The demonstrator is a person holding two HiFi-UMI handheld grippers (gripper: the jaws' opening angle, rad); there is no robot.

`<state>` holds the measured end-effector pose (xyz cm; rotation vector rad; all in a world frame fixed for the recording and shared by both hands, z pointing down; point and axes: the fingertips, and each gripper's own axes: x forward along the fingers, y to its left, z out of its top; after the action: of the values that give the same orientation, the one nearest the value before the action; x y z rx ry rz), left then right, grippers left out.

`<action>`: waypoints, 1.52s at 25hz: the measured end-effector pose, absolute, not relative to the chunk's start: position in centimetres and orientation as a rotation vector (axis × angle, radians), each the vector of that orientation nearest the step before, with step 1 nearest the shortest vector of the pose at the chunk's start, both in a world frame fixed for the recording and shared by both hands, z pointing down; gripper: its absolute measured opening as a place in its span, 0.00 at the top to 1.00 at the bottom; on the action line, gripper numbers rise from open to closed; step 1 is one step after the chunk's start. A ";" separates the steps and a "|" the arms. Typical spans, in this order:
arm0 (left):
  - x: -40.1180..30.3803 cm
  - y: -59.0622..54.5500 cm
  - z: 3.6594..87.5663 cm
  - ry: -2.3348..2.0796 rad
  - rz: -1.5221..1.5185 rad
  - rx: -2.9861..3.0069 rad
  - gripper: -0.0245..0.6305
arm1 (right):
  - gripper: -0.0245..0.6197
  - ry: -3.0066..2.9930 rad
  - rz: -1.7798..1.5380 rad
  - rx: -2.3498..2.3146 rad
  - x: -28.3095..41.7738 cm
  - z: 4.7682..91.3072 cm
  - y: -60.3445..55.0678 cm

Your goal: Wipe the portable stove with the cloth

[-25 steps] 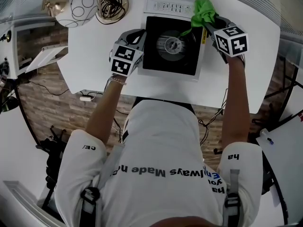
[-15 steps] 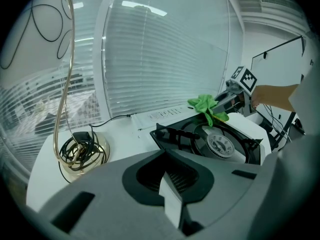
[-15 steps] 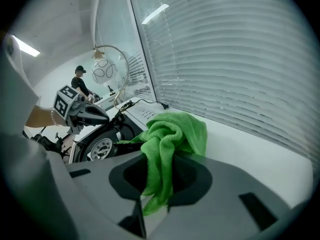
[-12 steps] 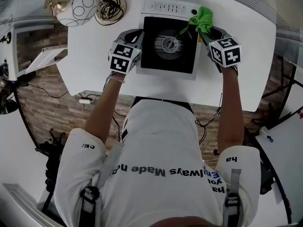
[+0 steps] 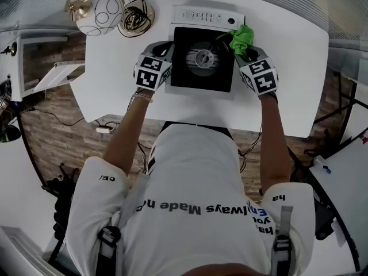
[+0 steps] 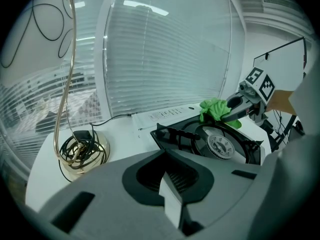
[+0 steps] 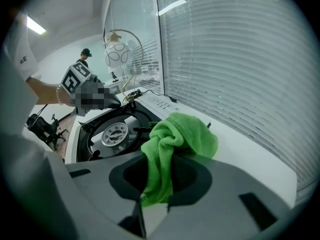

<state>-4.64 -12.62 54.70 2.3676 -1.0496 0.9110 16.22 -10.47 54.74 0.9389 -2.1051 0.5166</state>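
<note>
The portable stove is white with a black top and a round burner, and lies mid-table. Its control strip runs along the far side. My right gripper is shut on a green cloth over the stove's far right corner. In the right gripper view the cloth bunches out of the jaws above the black top, with the burner to its left. My left gripper sits at the stove's left edge. Its jaws meet with nothing between them, and the stove lies ahead to the right.
A globe lamp and a coil of cable on a gold base stand at the table's far left. The white table ends just right of the stove. A person stands far off in the room.
My right gripper has drawn the cloth back toward me and leftward along the stove's right side. The left gripper has stayed at the stove's left edge.
</note>
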 end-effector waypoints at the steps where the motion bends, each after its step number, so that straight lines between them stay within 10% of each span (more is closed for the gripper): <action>1: -4.7 -12.6 54.7 -1.050 0.904 2.364 0.95 | 0.85 -2.101 0.503 0.932 16.0 54.7 -10.3; 38: -4.7 -12.7 54.9 -1.087 0.889 2.333 0.95 | 0.86 -2.172 0.949 0.424 11.9 54.9 0.2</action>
<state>-4.71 -12.70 54.93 2.3329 -1.0873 0.8894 11.93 0.18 54.90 0.4243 -2.1716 0.9488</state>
